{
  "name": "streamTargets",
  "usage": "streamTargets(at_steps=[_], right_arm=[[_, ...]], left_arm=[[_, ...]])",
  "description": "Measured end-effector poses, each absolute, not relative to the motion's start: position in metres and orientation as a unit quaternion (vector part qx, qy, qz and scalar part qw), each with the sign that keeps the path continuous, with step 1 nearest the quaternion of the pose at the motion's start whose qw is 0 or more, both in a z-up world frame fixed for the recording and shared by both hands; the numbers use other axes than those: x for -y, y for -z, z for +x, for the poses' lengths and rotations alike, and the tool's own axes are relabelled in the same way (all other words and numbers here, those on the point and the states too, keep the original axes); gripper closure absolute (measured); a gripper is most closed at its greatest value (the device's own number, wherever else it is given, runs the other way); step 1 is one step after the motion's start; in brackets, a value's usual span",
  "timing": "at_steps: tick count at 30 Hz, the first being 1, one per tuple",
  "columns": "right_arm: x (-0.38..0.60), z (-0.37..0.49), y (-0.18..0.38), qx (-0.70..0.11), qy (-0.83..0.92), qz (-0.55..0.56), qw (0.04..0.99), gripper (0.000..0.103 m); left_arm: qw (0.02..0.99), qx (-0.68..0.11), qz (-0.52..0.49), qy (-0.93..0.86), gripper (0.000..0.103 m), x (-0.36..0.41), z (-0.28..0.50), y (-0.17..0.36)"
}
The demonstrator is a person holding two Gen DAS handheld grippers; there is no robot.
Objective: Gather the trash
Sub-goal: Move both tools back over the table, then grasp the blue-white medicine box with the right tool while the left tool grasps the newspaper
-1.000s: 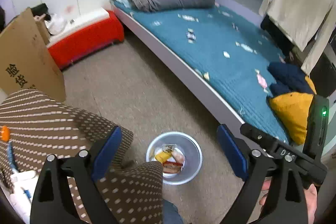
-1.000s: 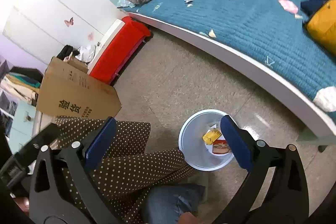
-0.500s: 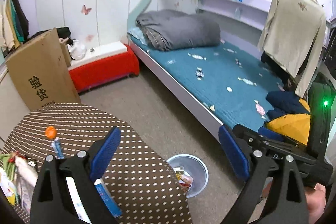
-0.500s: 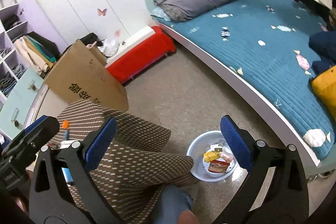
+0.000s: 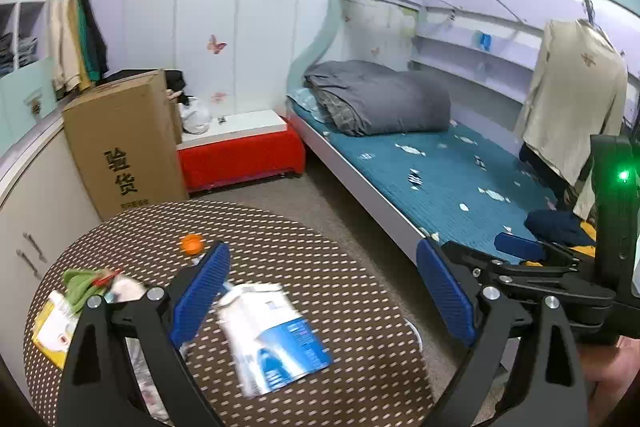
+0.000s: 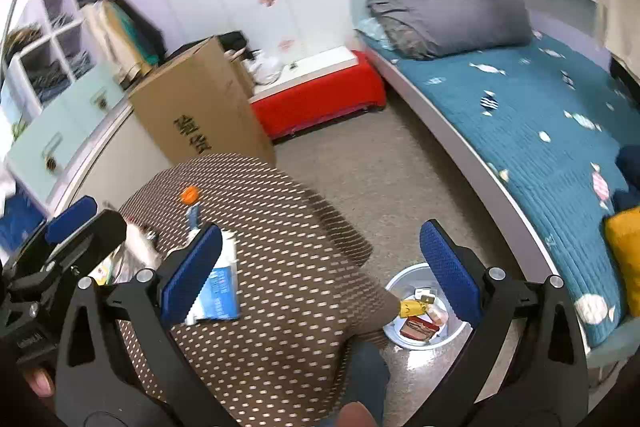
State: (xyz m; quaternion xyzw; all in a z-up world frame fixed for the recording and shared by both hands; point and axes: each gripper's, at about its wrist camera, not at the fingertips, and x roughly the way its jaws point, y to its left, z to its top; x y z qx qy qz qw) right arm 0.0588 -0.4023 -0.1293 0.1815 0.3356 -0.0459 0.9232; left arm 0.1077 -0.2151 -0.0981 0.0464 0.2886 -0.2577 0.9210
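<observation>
A white-and-blue wrapper (image 5: pixel 276 339) lies on the polka-dot surface (image 5: pixel 320 267), beside other litter (image 5: pixel 80 291) and an orange-capped tube (image 6: pixel 192 205). Down on the floor, the bin (image 6: pixel 424 307) already holds several scraps. Both left tongs (image 5: pixel 320 303) and right tongs (image 6: pixel 320 275) gape empty above; collection appears partly done.

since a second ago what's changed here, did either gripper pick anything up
Both grippers swung up from aiming down at the trash bin to looking across the dotted table, so the blue-and-white packet and orange cap came into view. Nothing was picked up or let go: left gripper and right gripper remain open and empty. The bin's wrappers, bed and cardboard box look unmoved.
</observation>
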Motion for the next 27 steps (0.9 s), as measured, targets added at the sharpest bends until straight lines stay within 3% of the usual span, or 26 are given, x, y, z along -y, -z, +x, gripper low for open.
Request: streamTargets(at_steps=[18,27], right_arm=[[0.295,0.094,0.167,-0.405,-0.02,0.115,0.907,0.006],[0.28,0.108,0.188,-0.427,-0.029,0.106,0.897,0.006]], left_arm=[[0.929,-0.334,0.033,0.155,0.011,0.08,0.108,0.154],[0.918,-0.364,0.09,0.125,0.011,0.082,0.118,0.194]])
